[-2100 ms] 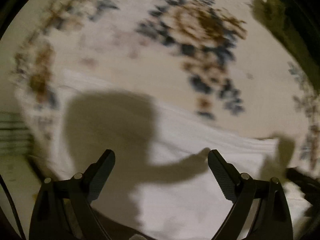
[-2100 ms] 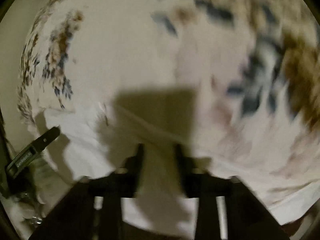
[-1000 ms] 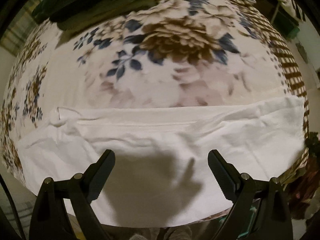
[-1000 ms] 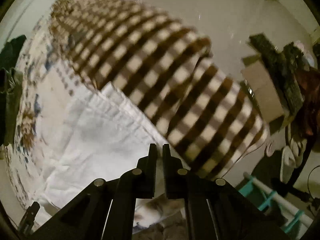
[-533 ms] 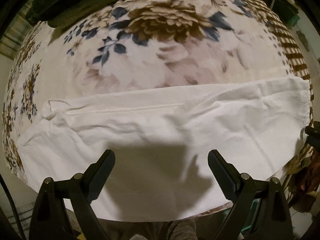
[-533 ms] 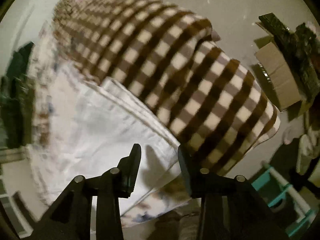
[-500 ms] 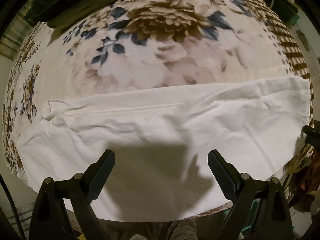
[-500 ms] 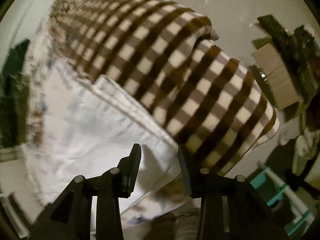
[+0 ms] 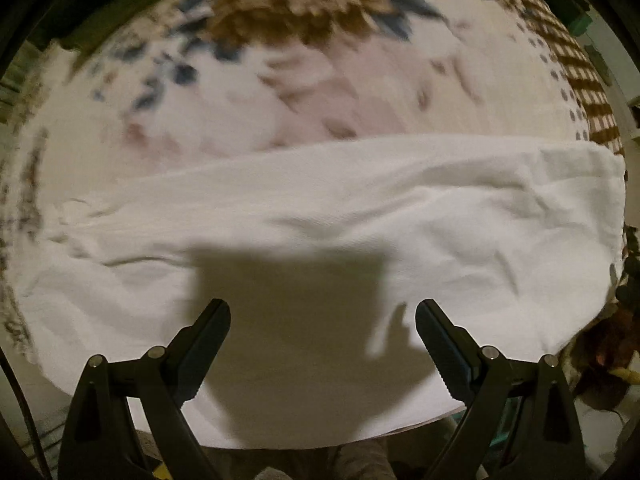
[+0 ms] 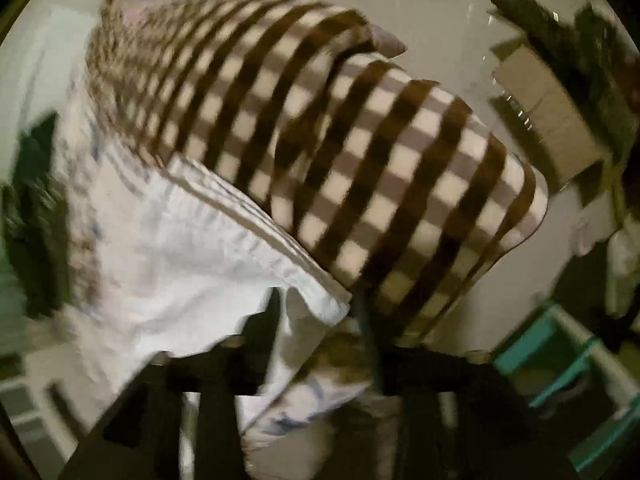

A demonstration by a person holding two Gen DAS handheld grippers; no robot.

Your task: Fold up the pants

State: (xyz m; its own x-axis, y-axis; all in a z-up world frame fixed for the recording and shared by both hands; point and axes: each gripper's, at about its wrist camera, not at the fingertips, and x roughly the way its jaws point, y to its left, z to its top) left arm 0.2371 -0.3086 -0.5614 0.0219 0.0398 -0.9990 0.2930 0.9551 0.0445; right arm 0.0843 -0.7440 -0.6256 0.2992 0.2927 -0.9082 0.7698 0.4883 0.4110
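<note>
White pants lie flat in a long folded band across the floral bed cover. My left gripper is open and empty, held above the near edge of the pants and casting a shadow on them. In the right wrist view the pants show their hemmed end beside a brown checked blanket. My right gripper is open, its blurred fingers on either side of the corner of that end, not closed on it.
The checked blanket hangs over the bed's end. A cardboard box and a teal frame stand on the floor beyond. Dark green clothes lie at the far side of the bed.
My right gripper was shut a second ago, opened, and has moved down to the corner of the pants. My left gripper has come lower and closer over the pants, still open.
</note>
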